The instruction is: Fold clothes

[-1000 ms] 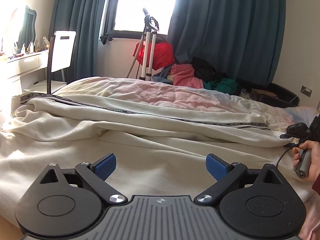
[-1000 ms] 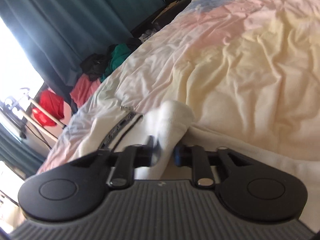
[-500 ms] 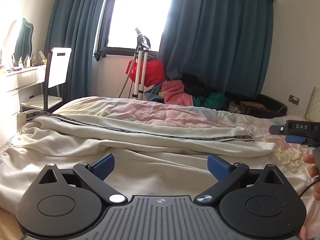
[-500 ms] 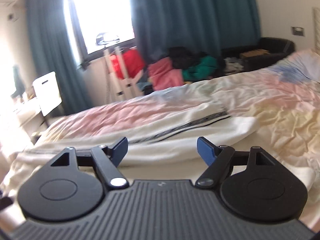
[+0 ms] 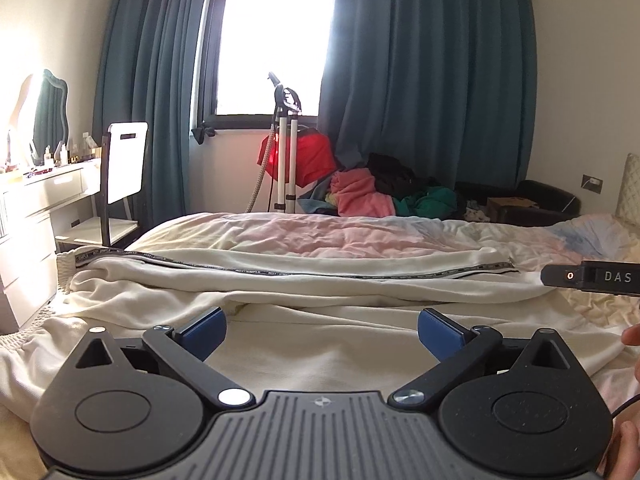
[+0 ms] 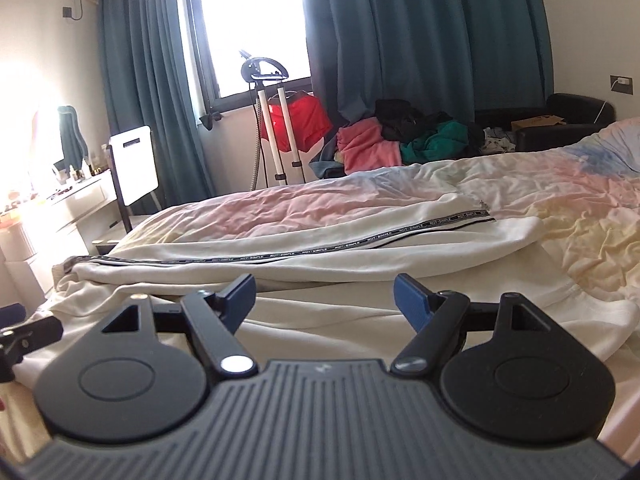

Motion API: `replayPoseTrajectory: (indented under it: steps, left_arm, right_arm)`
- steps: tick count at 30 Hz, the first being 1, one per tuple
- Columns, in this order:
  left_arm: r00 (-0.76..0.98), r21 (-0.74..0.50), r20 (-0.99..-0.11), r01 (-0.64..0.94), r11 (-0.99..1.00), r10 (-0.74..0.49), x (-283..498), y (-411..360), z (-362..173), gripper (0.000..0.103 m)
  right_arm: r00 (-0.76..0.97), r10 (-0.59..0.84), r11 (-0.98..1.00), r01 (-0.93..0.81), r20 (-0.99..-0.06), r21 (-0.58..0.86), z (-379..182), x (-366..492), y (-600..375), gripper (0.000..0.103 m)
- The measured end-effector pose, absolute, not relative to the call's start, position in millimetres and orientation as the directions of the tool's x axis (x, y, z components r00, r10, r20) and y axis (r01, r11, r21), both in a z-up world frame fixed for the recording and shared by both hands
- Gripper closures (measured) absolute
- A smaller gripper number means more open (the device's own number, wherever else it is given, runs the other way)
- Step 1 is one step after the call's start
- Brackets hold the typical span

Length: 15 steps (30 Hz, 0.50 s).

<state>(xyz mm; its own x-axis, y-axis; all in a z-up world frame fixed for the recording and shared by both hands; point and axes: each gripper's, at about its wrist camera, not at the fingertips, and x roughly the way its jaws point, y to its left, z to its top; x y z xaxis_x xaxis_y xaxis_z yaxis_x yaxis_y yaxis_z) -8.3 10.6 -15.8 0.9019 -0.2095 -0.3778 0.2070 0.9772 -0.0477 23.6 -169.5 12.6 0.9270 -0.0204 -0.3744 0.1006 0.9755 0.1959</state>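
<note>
Teal curtains (image 5: 432, 80) flank a bright window (image 5: 276, 36) behind the bed (image 6: 560, 200).

Both tongs, the left tongs (image 5: 321, 330) and the right tongs (image 6: 324, 300), were matte black plastic with blue pads (image 5: 204, 330) on their fingertips. Each had a ribbed grey-black body, two round discs, triangular cut-outs and silver screws (image 6: 235, 363). The right tongs' side bore white letters "DAS" (image 5: 617, 277).
</note>
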Motion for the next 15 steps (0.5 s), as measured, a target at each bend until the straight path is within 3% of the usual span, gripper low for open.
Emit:
replayPoseTrajectory:
  steps: [10,15]
  left_arm:
    - [0.845,-0.098,-0.526,0.053,0.994,-0.097,21,54,-29,0.0]
    - [0.826,0.023,-0.559,-0.068,0.997,0.069,44,83,-14,0.0]
  right_arm:
    - [0.914,-0.027,0.965,0.129,-0.405,0.228,5,25,-176,0.025]
    - [0.904,-0.036,0.959,0.151,-0.425,0.238,0,28,-181,0.025]
